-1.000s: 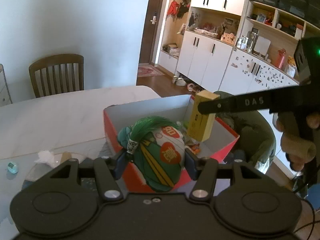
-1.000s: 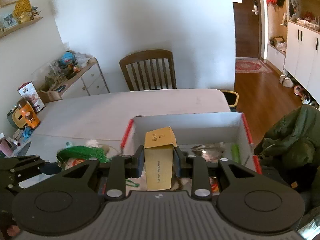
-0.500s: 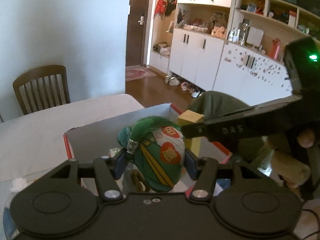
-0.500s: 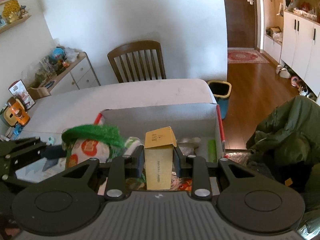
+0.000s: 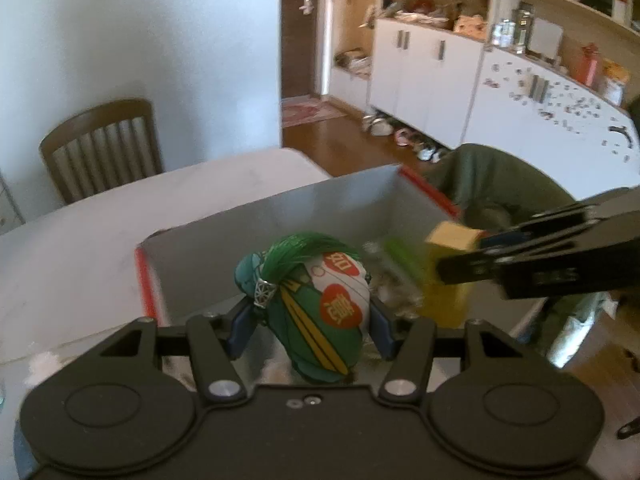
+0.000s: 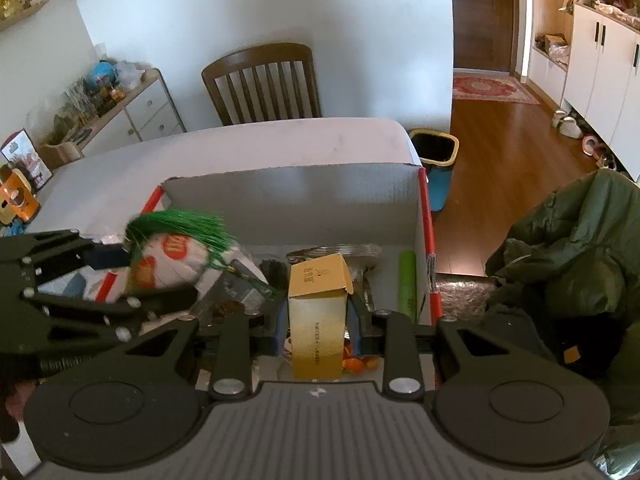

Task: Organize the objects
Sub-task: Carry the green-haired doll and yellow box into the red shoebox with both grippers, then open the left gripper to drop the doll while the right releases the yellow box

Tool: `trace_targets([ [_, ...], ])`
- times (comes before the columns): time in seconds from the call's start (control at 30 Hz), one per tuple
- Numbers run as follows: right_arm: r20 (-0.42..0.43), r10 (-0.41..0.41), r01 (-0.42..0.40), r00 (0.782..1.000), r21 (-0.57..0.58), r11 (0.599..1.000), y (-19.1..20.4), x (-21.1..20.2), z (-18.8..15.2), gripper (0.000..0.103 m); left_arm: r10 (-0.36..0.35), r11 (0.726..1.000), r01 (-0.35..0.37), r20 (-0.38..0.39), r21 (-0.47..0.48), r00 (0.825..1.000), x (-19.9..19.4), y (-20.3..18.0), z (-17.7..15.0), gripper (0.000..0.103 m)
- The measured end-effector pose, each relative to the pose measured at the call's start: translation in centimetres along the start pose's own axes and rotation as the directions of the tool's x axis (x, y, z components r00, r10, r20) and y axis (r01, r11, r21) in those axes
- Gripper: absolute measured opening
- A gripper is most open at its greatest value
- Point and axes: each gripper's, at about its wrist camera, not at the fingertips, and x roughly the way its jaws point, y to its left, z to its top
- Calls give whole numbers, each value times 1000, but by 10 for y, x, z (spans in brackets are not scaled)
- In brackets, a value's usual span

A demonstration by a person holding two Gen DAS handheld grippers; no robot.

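The green cloth pouch [image 5: 316, 304] has red and white patches and a green tassel [image 5: 298, 250] on top. The left gripper [image 5: 310, 326] squeezes it from both sides, with its blue pads pressed on the cloth. The pouch hangs over the near left corner of the open cardboard box [image 5: 280, 216]. In the right wrist view the pouch [image 6: 168, 258] is at the box's left edge, held by the left gripper [image 6: 120, 276].

The small yellow carton [image 6: 318, 314] stands upright between the fingers of the right gripper [image 6: 318, 326], which are closed tight on its two sides. It is low in the box, close to the near wall and a bit right of the middle. From the left wrist view the carton [image 5: 450, 276] looks blurry, with the right gripper [image 5: 460, 258] reaching in from the right.

Inside the box [image 6: 292, 196] there is a green tube [image 6: 408, 284] along the right wall, plus some shiny wrappers and small bits I cannot make out.

The box sits at the right end of a white table [image 6: 240, 148]. A wooden chair [image 6: 262, 80] stands at the far side. A dark green coat [image 6: 572, 240] is heaped just right of the box. A bin [image 6: 434, 148] stands on the floor past the table's far right corner.
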Motion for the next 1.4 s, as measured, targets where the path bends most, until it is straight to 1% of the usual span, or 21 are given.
trace_targets([
  [0.07, -9, 0, 0, 1000, -1, 1000, -1, 4, 0, 29, 22, 1000, -22, -16, -14, 1000, 4, 9, -1, 57],
  [0.17, -29, 7, -7, 1000, -10, 1000, 1, 12, -3, 29, 32, 999, -33, -35, -18, 999, 10, 14, -2, 57],
  [0.33, -80, 6, -10, 997, -44, 999, 9, 26, -12, 29, 14, 1000, -13, -59, 20, 998, 18, 6, -5, 57],
  [0.47, -109, 21, -26, 994, -38, 999, 11, 32, -21, 29, -17, 999, 21, -98, 39, 995, 25, 0, -11, 57],
  [0.6, -125, 25, -30, 992, -36, 999, 12, 36, -25, 29, -39, 998, 45, -130, 38, 991, 31, -2, -15, 58],
  [0.67, -132, 25, -29, 991, -27, 999, 10, 39, -28, 29, -40, 998, 45, -146, 35, 988, 34, -1, -16, 58],
  [0.93, -128, 13, -20, 992, -50, 999, 12, 38, -34, 30, -30, 999, 38, -175, 38, 984, 38, -1, -22, 59],
  [1.13, -107, 9, -16, 994, -64, 998, 13, 29, -34, 30, -30, 999, 34, -190, 15, 981, 40, 1, -23, 66],
  [1.2, -97, 5, -11, 995, -62, 998, 12, 25, -34, 34, -32, 999, 36, -186, 15, 982, 39, 0, -23, 66],
  [1.27, -86, 6, -11, 996, -49, 999, 11, 20, -35, 50, -35, 999, 37, -179, 12, 983, 37, 0, -24, 68],
  [1.3, -78, 11, -14, 997, -41, 999, 10, 17, -36, 52, -40, 999, 42, -175, 10, 984, 36, -1, -24, 71],
  [1.4, -63, 10, -12, 998, -26, 1000, 7, 8, -38, 53, -57, 998, 60, -163, 15, 985, 30, -3, -24, 78],
])
